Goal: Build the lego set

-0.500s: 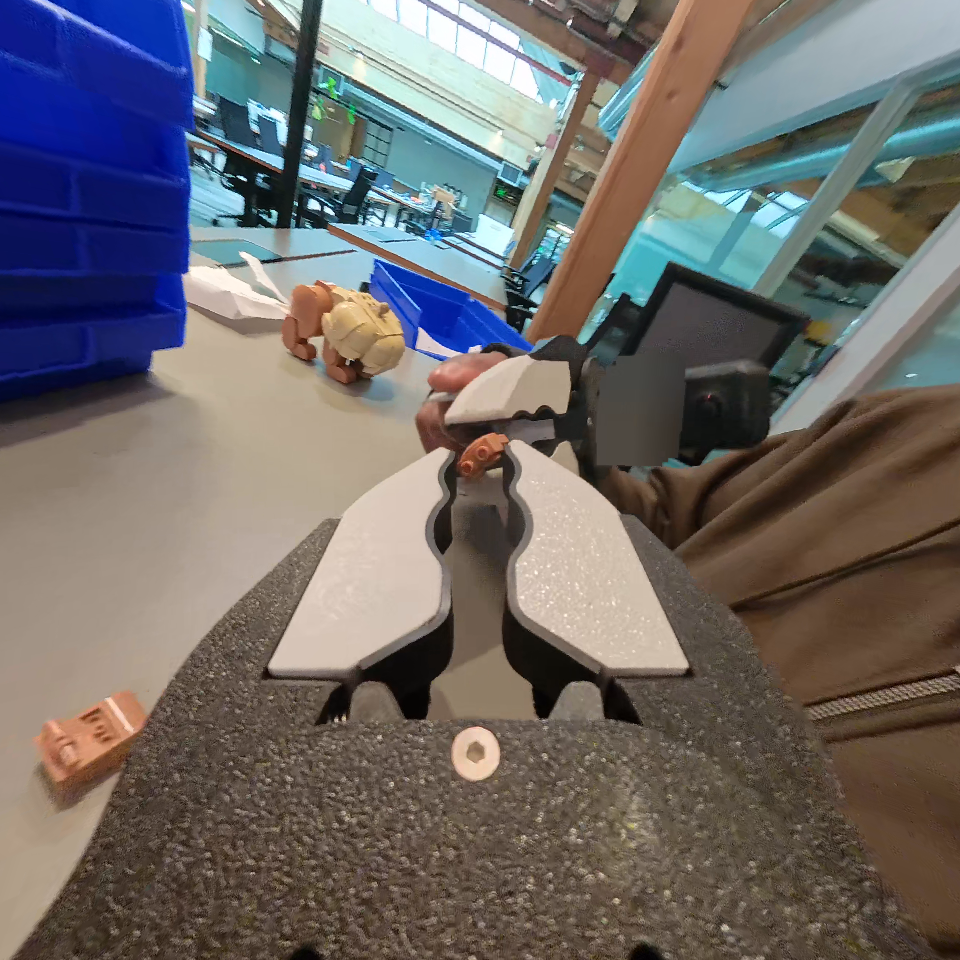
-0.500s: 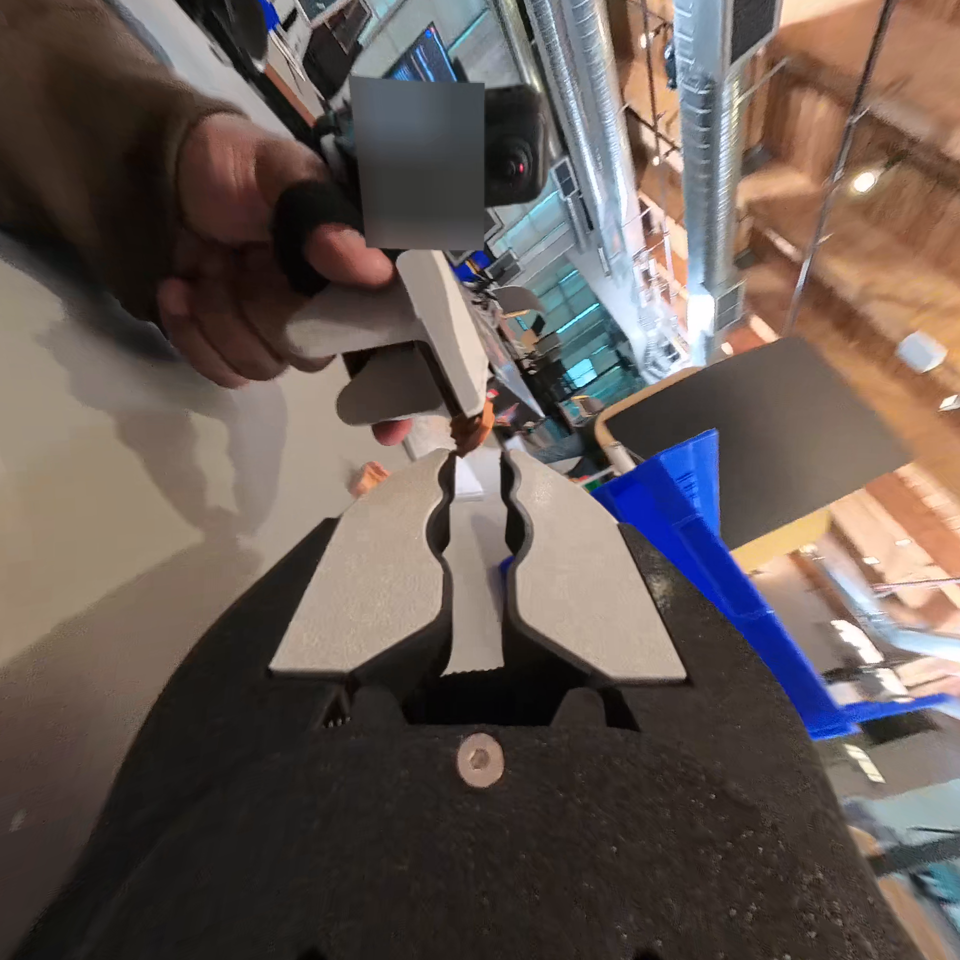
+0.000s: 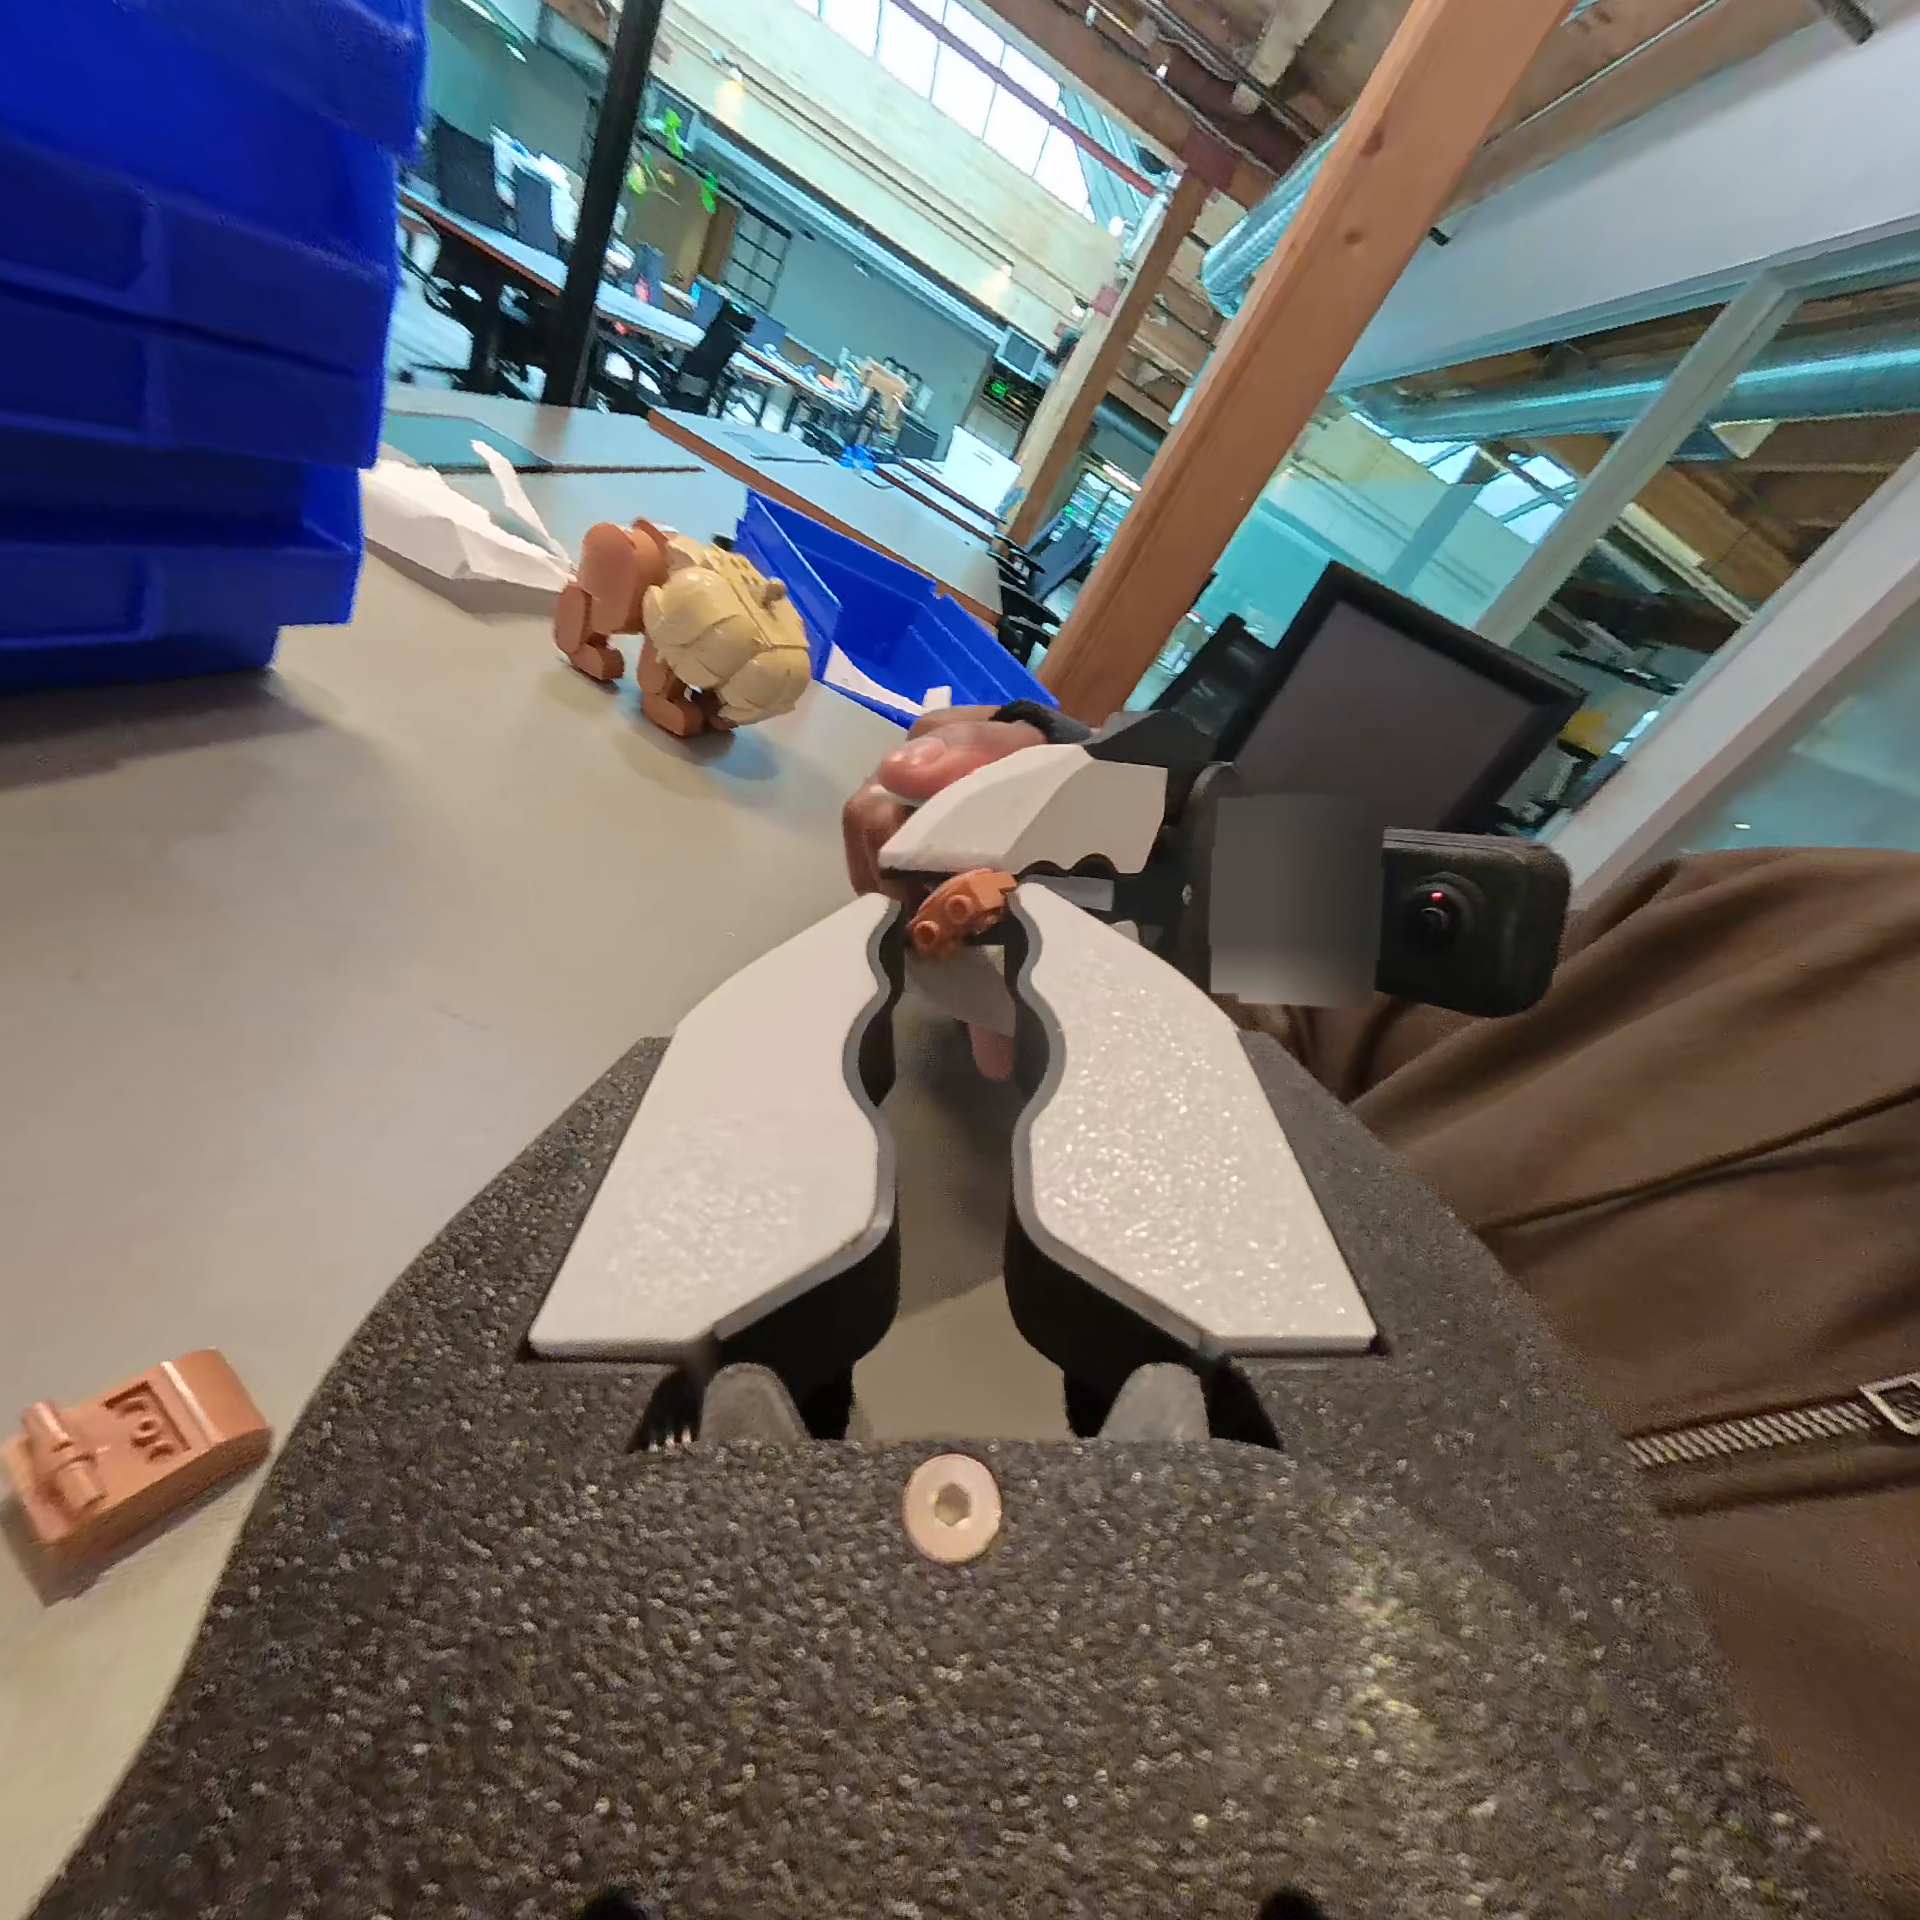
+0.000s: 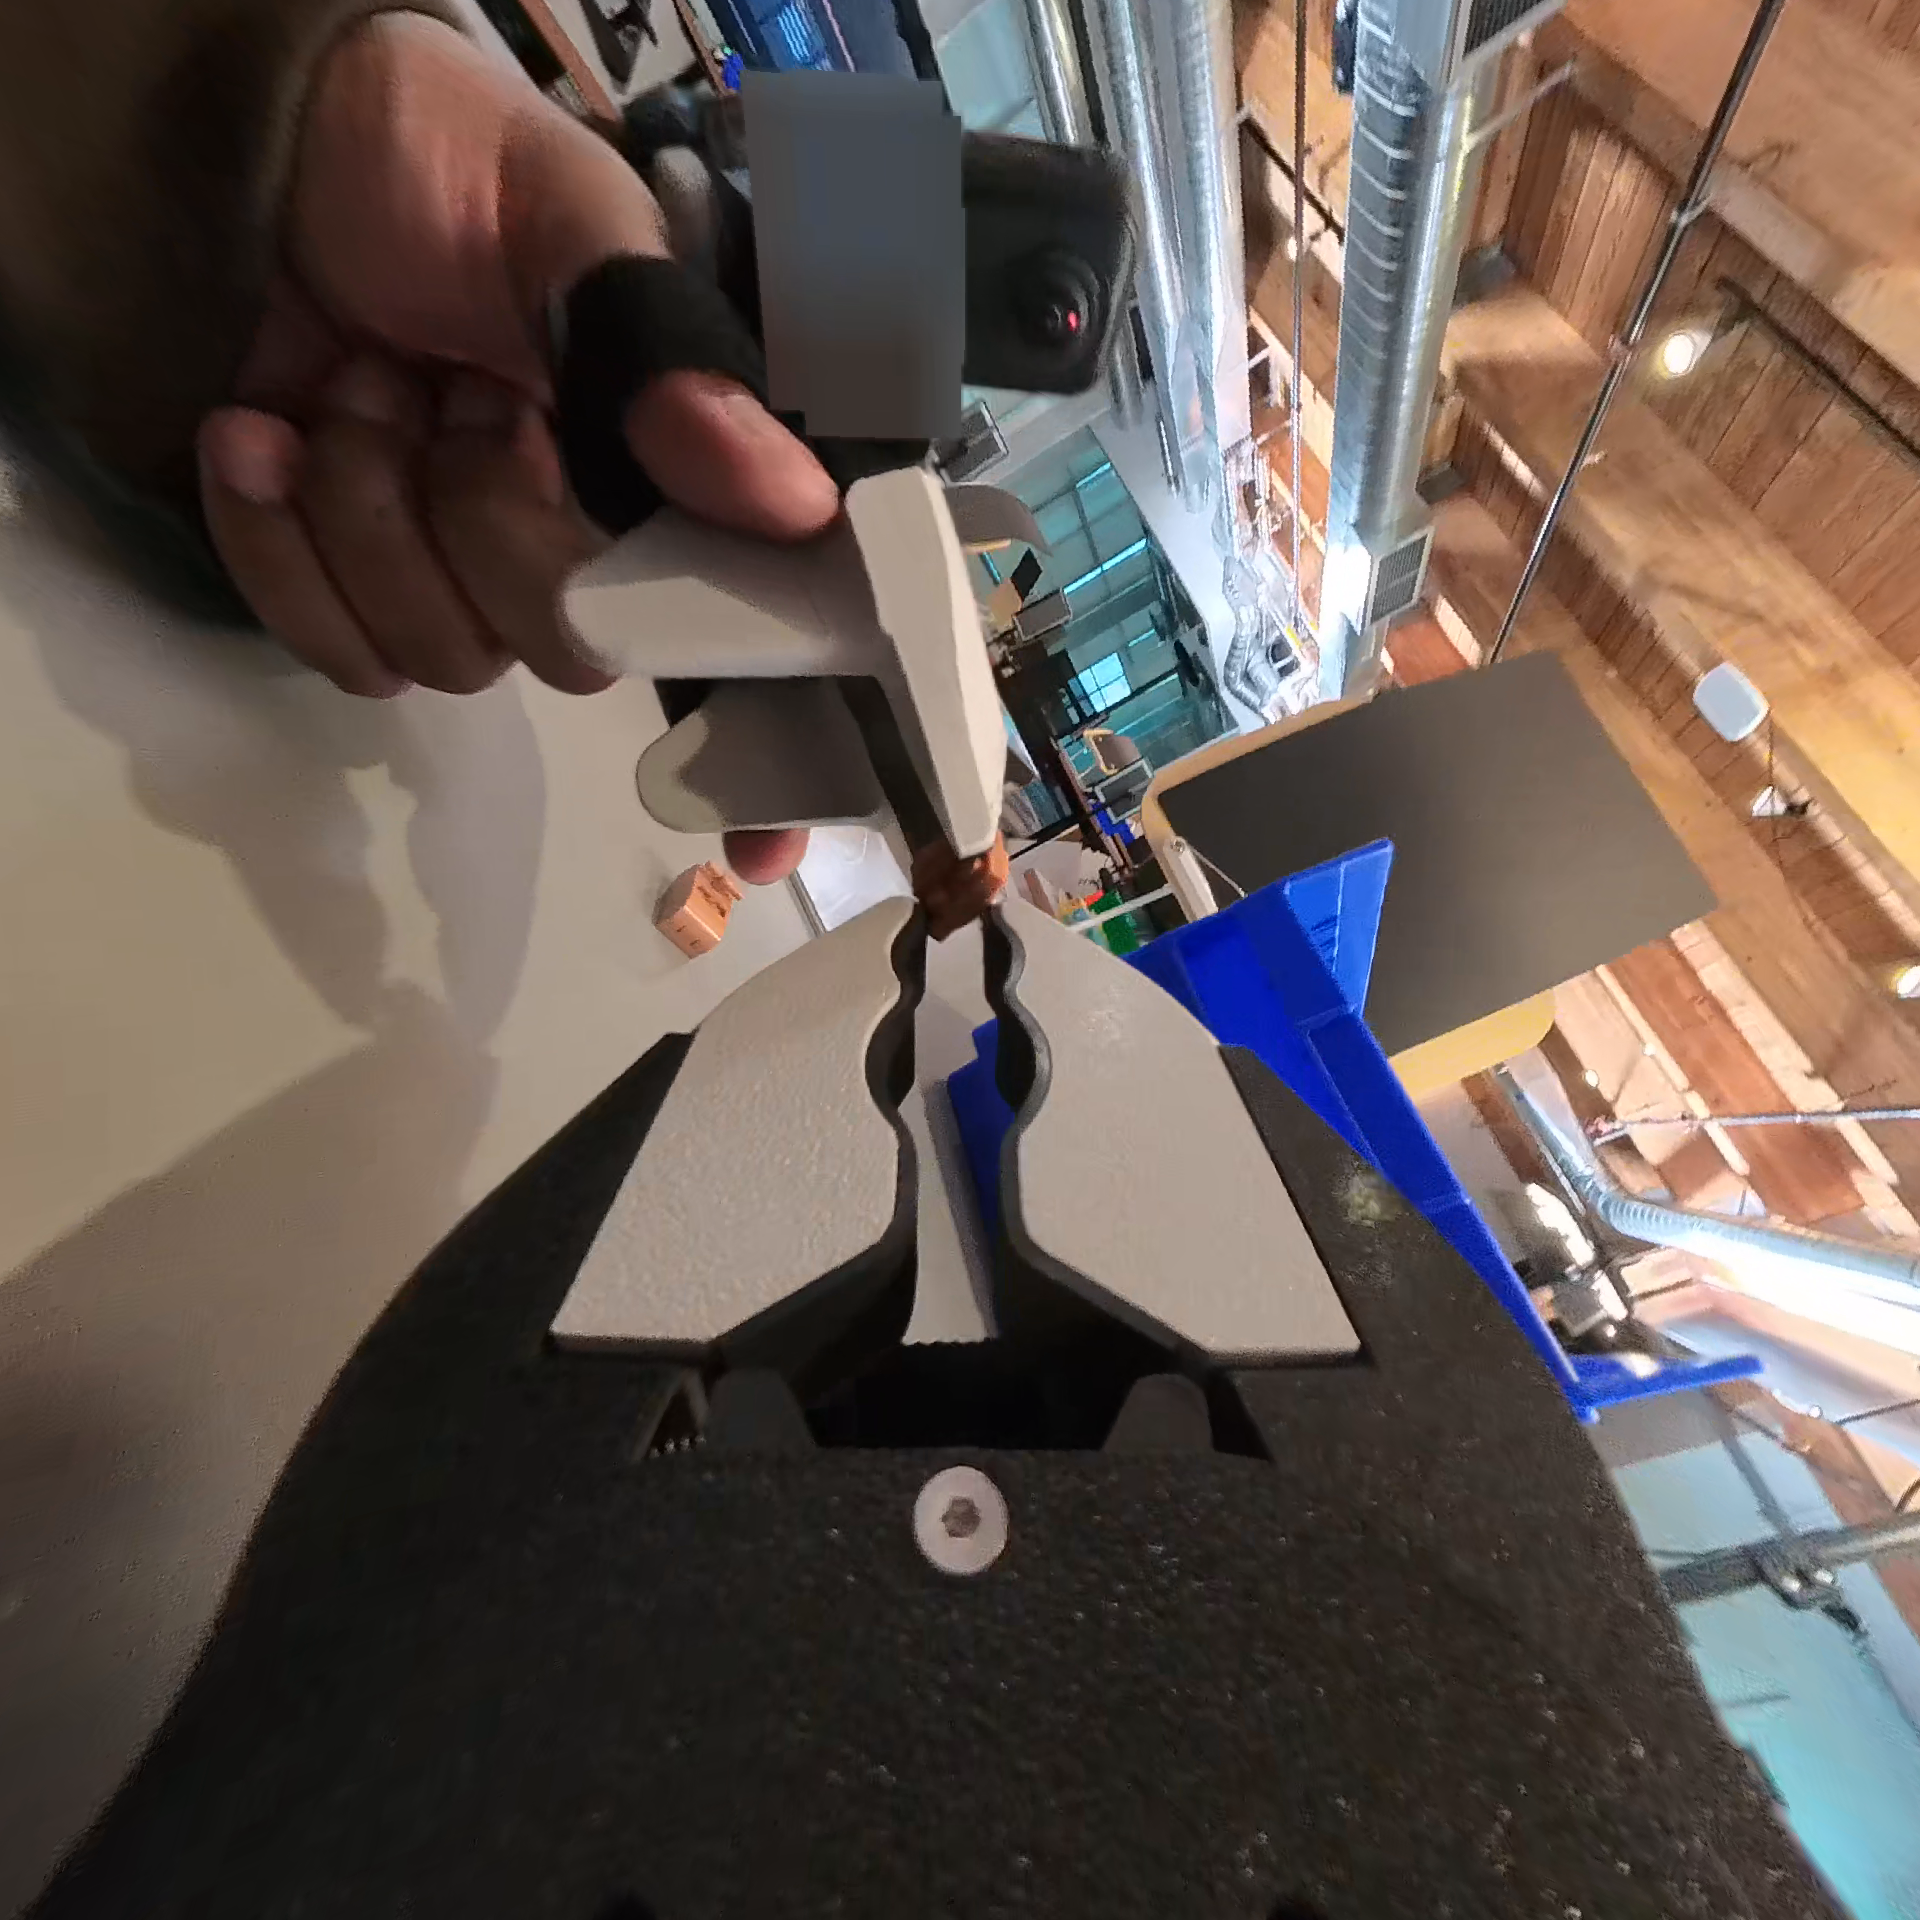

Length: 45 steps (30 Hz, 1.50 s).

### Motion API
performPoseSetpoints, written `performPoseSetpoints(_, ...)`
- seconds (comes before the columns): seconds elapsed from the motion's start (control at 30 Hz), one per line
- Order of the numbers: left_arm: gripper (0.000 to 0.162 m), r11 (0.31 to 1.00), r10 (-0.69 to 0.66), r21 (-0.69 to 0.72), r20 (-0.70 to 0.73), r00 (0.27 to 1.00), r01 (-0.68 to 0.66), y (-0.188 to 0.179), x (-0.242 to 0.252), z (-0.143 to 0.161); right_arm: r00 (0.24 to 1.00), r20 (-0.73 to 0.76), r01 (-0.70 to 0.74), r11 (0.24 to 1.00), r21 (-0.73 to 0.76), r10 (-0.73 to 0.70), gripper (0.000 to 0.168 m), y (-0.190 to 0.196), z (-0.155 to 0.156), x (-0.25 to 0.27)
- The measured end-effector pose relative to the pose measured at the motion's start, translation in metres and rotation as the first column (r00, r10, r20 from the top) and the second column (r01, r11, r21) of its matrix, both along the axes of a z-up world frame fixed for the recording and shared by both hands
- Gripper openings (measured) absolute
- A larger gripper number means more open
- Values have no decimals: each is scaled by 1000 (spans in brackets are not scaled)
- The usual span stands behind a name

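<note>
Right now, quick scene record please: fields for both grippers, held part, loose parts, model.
left hand-held gripper: shut on small brown lego piece
right hand-held gripper: tips at the same piece; grip unclear
loose part: flat brown hinged lego plate on grey table, near left
model: tan-and-brown lego animal, standing, far side
bins: blue plastic bins, stacked, far left

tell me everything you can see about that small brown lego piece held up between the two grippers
The small brown lego piece is reddish-brown, looks like glossy plastic, with round studs on one face showing in the left wrist view. It is held in the air above the grey table, tilted. It sits at the fingertips of the left gripper, and the right gripper meets it from the other side. Both seem closed on it; the exact contact is partly hidden. Its full shape is too small to tell.
</note>
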State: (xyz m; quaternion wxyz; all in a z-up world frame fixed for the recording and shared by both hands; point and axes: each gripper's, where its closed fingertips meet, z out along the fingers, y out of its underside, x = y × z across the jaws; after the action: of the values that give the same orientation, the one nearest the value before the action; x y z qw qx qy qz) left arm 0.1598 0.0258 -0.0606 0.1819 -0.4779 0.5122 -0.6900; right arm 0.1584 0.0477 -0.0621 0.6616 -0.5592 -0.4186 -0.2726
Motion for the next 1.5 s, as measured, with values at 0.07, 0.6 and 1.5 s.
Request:
performPoseSetpoints(0.07,19,998,50,36,22,999,-51,4,2,2,999,-30,24,1000,-7,-24,9,2,2,2)
performPoseSetpoints(0.6,23,908,322,247,106,941,-338,19,12,7,955,-115,275,961,11,-272,5,14,12,19)
performPoseSetpoints(1.5,18,912,146,390,-18,989,-127,3,-5,-8,949,254,145,975,171,-186,20,8,1,-7)
